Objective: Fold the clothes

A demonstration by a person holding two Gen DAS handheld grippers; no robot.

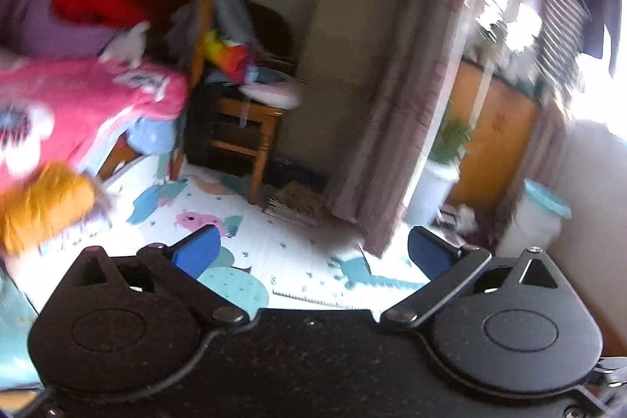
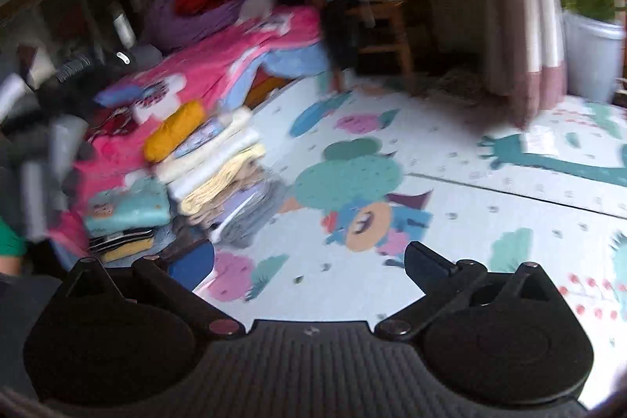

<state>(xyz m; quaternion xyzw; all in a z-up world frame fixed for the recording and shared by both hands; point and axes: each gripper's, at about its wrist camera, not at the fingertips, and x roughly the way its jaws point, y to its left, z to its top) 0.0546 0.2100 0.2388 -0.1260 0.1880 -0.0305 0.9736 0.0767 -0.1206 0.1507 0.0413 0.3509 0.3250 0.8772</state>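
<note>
No writing or label can be read in either blurred view. At far left in the right wrist view, a stack of folded clothes (image 2: 219, 175) stands on the patterned play mat (image 2: 490, 198), with a mustard-yellow roll (image 2: 174, 130) on top and a teal folded piece (image 2: 127, 208) just beside it. Behind the stack lies a pink blanket (image 2: 219, 65). Farther right, a wooden chair (image 2: 386, 26) carries a heap of cloth, then a curtain (image 2: 525, 6) hangs down, and a white pot (image 2: 591, 53) holds a green plant. In the left wrist view, a white bin with a teal lid (image 1: 542, 212) stands at far right; its contents are hidden. The left gripper (image 1: 311, 247) and right gripper (image 2: 309, 261) both have their jaws spread wide over the mat, with nothing between them.
</note>
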